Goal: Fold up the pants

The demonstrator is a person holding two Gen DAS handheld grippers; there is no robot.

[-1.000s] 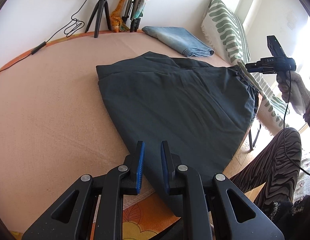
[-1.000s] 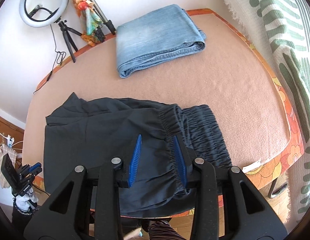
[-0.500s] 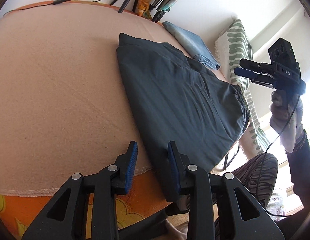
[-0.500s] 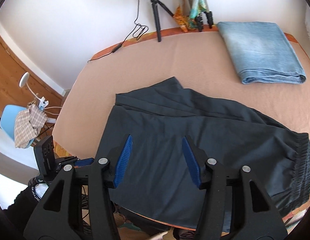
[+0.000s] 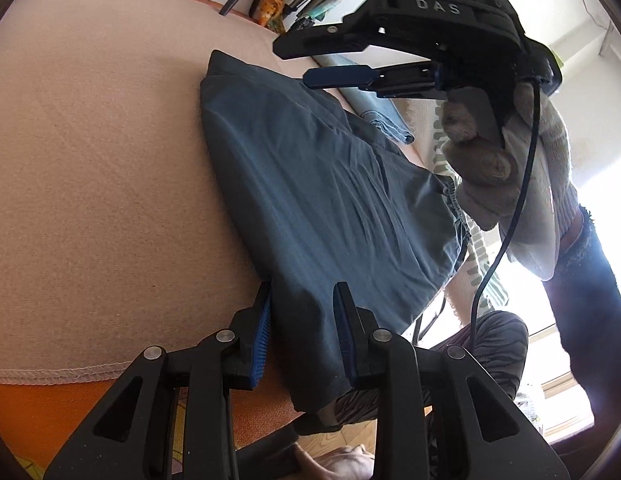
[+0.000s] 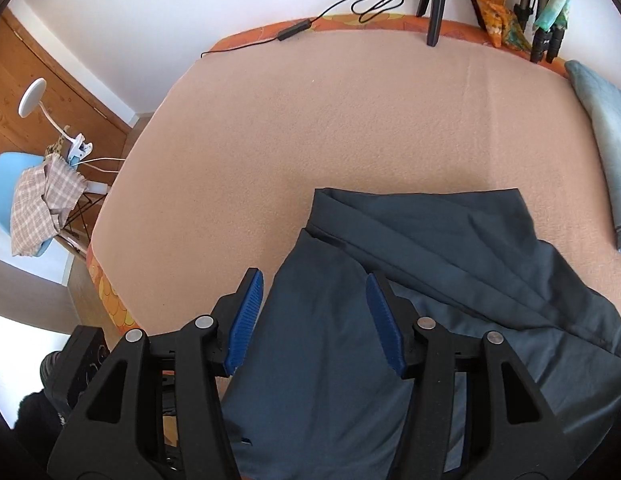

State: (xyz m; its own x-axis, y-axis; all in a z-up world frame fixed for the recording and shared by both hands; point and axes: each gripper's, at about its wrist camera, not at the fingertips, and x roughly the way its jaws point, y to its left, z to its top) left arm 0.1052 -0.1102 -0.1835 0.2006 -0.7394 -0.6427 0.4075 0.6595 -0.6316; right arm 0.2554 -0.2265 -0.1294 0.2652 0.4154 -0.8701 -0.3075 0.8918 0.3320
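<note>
Dark blue-grey pants (image 5: 330,200) lie folded lengthwise on the peach blanket, with the leg end hanging over the near table edge; they also fill the lower right of the right wrist view (image 6: 410,300). My left gripper (image 5: 302,320) is open, its jaws either side of the hanging leg end. My right gripper (image 6: 314,312) is open, hovering above the pants' left part; it shows in the left wrist view (image 5: 334,56) held by a gloved hand above the pants.
A folded pair of light blue jeans (image 6: 602,128) lies at the far right of the table. A tripod (image 6: 436,4), cable (image 6: 310,28) and coloured sticks stand at the back edge. A blue chair with checked cloth (image 6: 38,196) stands left of the table.
My right gripper has swung left over the pants and come close above the left gripper. My left gripper has moved onto the hanging leg end, jaws now around it.
</note>
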